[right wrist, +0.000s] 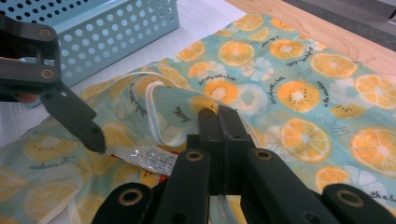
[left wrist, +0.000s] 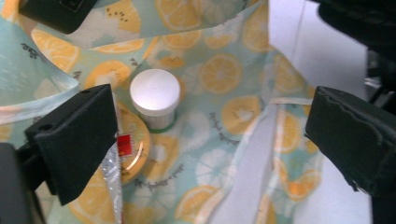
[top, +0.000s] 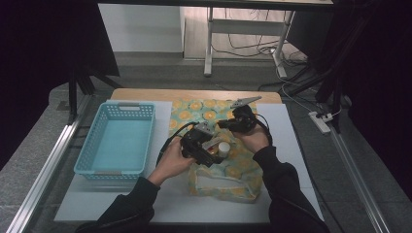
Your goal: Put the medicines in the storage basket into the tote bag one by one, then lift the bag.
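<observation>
Fruit-print cloth bag (top: 228, 167) is spread soft and limp on the white mat (top: 291, 145), its mouth edge pinched and lifted by the right gripper (right wrist: 218, 122), clenched on the fabric. Inside the opening a small white-capped jar (left wrist: 155, 97) stands upright — light, rigid, smooth, best taken round the body below the cap — with a foil snack packet (left wrist: 122, 154) just beside it, crinkly and easily crushed. Left gripper (left wrist: 210, 135) is released, jaws spread wide over the jar, nothing pressed between them. A light blue perforated basket (top: 118, 141) sits to the left on the mat; wooden tabletop edge (top: 194, 94) beyond — dim room, desk legs and cables behind.
</observation>
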Demonstrator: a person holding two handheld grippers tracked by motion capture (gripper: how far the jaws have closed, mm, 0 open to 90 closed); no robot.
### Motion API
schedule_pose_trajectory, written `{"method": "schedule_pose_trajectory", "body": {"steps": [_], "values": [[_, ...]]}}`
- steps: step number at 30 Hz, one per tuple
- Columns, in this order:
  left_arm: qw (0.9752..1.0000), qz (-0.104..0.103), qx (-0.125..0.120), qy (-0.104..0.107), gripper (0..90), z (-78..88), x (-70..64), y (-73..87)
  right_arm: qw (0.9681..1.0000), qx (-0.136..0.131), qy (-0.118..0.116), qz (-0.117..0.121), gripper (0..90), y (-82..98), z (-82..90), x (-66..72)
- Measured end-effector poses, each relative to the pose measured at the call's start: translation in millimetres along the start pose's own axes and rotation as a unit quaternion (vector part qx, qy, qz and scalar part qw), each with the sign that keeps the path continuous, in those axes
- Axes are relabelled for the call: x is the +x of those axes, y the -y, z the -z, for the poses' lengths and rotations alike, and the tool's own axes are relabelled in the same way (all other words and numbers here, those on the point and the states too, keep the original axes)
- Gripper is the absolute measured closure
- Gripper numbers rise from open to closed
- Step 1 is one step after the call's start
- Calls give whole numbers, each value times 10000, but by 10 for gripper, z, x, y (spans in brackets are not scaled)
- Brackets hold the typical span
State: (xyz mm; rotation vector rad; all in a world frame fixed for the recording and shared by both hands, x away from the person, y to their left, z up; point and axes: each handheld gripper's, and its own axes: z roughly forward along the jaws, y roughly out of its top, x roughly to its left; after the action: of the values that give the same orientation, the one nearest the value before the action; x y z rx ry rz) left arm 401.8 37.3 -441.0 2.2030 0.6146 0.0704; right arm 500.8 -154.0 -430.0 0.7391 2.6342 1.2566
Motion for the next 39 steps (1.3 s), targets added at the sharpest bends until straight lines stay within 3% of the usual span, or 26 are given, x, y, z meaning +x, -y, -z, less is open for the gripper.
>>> {"method": "schedule_pose_trajectory", "body": {"steps": [8, 13, 19, 23, 30, 33, 39], "values": [[9998, -41, 5, 206, 32, 84, -106, 96, 10000, -4, -36, 34, 898, 6, -4, 37], [9998, -113, 19, 155, 22, 93, -163, 192, 10000, 2, -46, 59, 898, 14, 0, 38], [10000, 4, 51, 5, 16, 61, -213, 311, 9999, 12, -60, 83, 898, 6, 11, 60], [9999, 58, 132, -53, 19, 27, -209, 372, 9999, 13, -94, 116, 898, 1, 10, 90], [9989, -180, 399, -138, 25, -71, -193, 443, 9998, 6, -120, 134, 898, -1, 0, 113], [9991, -111, 407, -37, 18, -128, -142, 497, 9998, 9, -137, 132, 898, 3, -7, 126], [9982, -61, 590, -77, 12, -256, -37, 601, 9997, 27, -180, 140, 898, 19, -44, 152]]}}
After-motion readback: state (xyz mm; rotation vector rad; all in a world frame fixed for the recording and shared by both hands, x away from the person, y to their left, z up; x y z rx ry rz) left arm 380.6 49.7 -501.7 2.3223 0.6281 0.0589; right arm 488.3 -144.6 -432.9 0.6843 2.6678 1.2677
